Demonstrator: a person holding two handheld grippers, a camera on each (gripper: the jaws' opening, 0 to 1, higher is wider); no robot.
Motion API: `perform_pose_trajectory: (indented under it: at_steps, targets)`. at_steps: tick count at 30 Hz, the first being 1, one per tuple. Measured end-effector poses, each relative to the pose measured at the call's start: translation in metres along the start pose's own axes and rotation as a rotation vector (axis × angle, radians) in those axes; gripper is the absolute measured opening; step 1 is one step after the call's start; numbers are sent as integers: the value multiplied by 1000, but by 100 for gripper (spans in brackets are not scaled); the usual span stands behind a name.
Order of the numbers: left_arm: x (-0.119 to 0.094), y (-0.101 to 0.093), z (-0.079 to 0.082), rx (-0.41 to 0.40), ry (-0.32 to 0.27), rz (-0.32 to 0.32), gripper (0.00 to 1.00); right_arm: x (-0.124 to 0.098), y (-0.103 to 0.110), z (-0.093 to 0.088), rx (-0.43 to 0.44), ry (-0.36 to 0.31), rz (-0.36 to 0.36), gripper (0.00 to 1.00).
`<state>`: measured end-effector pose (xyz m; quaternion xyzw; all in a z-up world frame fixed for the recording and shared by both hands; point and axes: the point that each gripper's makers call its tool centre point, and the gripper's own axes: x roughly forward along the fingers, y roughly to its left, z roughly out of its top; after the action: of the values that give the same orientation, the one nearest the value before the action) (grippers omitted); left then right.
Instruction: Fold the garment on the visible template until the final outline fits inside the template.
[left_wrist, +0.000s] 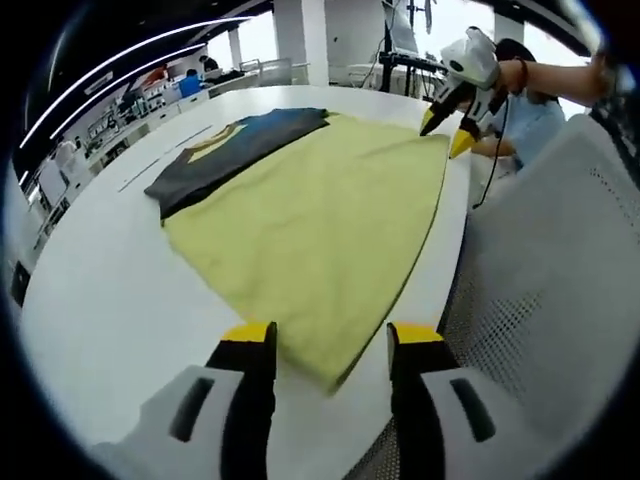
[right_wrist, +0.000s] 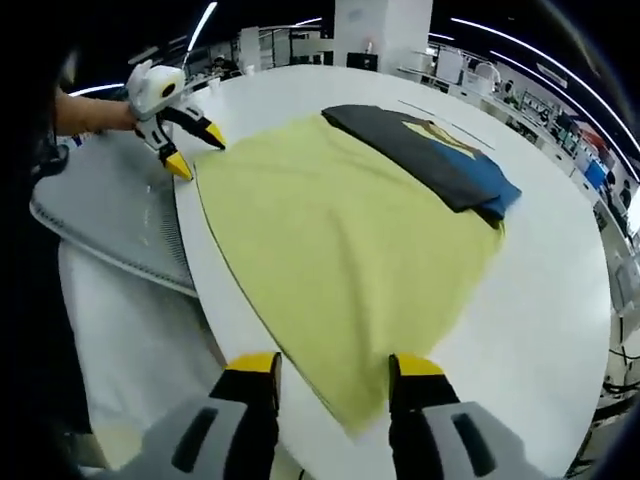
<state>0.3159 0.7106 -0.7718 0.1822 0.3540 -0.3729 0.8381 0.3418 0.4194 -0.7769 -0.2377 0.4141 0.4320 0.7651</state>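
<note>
A large yellow-green cloth (left_wrist: 320, 220) lies spread flat on the white round table (left_wrist: 110, 290). A dark grey garment (left_wrist: 235, 150) with a blue and yellow print lies folded in a strip along the cloth's far edge. In the right gripper view the cloth (right_wrist: 340, 250) has the dark garment (right_wrist: 430, 155) at its upper right. My left gripper (left_wrist: 330, 340) is open, its jaws either side of the cloth's near corner. My right gripper (right_wrist: 333, 368) is open over the opposite corner. Each shows in the other's view, open at a cloth corner: right gripper (left_wrist: 445, 133), left gripper (right_wrist: 198, 153).
A grey mesh chair back (left_wrist: 560, 250) stands against the table edge beside the cloth, also in the right gripper view as the mesh chair (right_wrist: 100, 210). A person's arm (left_wrist: 555, 80) holds the far gripper. Desks and equipment fill the room behind.
</note>
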Motion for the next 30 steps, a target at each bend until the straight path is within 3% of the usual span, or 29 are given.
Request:
perform_pose_trajectory:
  at_steps: [10, 14, 20, 23, 30]
  targets:
    - [2, 8, 2, -55, -30, 3, 29, -2, -10, 0, 42, -11, -23, 27]
    - [0, 13, 3, -61, -32, 26, 12, -2, -10, 0, 25, -3, -25, 23]
    - [2, 7, 4, -42, -29, 21, 3, -3, -13, -2, 46, -4, -47, 7]
    - [2, 7, 4, -48, -24, 18, 1, -3, -14, -2, 68, -9, -49, 1]
    - [-5, 5, 5, -60, -16, 36, 1, -8, -9, -2, 77, -6, -47, 0]
